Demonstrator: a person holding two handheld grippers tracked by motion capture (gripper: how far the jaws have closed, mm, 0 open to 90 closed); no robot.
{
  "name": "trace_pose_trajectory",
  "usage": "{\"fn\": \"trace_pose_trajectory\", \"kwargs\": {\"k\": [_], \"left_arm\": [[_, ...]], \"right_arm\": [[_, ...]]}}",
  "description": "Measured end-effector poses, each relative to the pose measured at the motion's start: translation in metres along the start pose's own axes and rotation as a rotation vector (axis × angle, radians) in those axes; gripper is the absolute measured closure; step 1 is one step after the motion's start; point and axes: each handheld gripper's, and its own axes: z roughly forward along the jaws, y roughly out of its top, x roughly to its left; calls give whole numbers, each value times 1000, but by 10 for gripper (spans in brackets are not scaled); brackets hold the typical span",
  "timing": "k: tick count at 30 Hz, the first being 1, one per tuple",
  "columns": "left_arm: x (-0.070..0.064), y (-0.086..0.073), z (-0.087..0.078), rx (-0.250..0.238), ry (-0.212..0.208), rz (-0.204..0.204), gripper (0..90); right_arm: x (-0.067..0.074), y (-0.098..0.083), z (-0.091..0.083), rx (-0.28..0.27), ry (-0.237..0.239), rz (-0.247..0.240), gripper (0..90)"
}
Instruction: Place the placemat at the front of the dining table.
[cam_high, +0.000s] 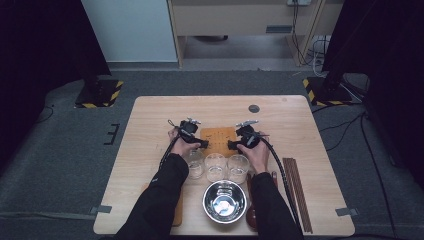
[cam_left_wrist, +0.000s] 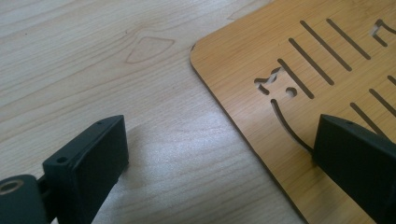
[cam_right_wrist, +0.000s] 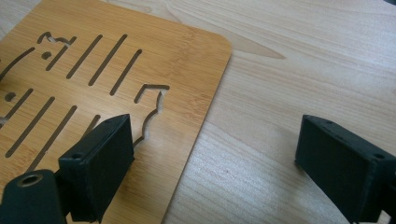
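Straddling: left gripper (cam_high: 204, 143) jaws apart over bamboo trivet's (cam_high: 220, 136) 9 o'clock edge.
Right gripper (cam_high: 231, 145): jaws wide, empty, at 3 o'clock edge.

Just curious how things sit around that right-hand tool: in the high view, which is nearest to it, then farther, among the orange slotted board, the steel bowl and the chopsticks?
From the right gripper:
1. Orange slotted board, right beside it, at centre.
2. Chopsticks, at the table's right edge.
3. Steel bowl, at the near edge.
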Motion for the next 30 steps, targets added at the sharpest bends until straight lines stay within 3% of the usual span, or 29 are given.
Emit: {"fn": "trace_pose_trajectory", "kwargs": {"k": [16, 30], "left_arm": [[7, -1, 4, -24, 23, -22, 18], [9, -1, 8, -65, 43, -52, 16]], "right_arm": [[2, 6, 6, 13, 10, 5, 102], [-2, 7, 12, -18, 3, 16, 37]]}}
